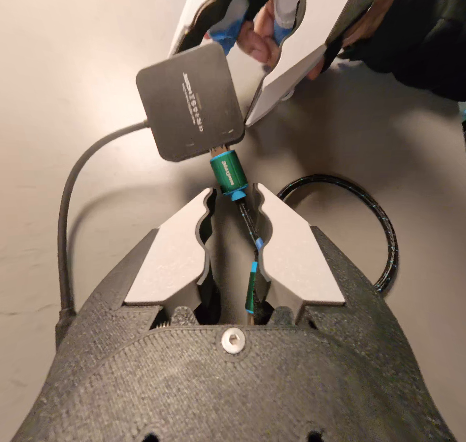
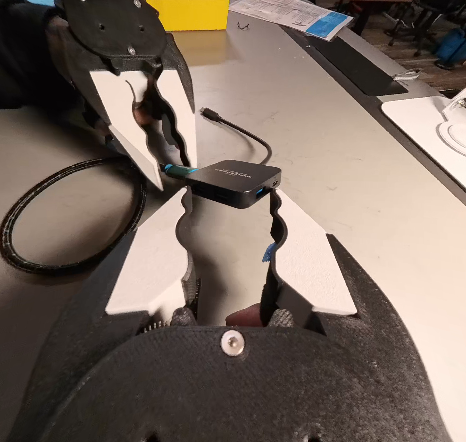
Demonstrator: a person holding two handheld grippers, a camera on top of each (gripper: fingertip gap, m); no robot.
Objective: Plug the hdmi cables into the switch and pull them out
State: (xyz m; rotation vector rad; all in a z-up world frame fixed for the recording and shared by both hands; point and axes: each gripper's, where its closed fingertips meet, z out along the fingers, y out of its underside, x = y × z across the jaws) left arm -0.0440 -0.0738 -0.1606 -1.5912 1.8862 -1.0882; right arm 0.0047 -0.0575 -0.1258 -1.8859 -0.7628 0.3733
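Observation:
The black square switch (image 1: 189, 109) sits on the beige table (image 1: 63, 51). A green HDMI plug (image 1: 228, 175) is in its port. My left gripper (image 1: 233, 189) is open, and the plug's blue boot sits between its fingertips without touching them. The braided cable (image 1: 378, 228) loops to the right. Its second green plug (image 1: 251, 293) lies under my left fingers. My right gripper (image 2: 230, 190) has its jaws wide, and its fingertips press the switch (image 2: 234, 177) at two sides. The left gripper (image 2: 174, 173) shows there by the plug (image 2: 176, 171).
The switch's own black lead (image 2: 252, 137) ends in a small loose plug (image 2: 210, 114) on the table. A yellow bin (image 2: 191, 1), papers (image 2: 290, 8) and a black strip (image 2: 353, 64) lie farther back. A white tray (image 2: 416, 127) is at the right.

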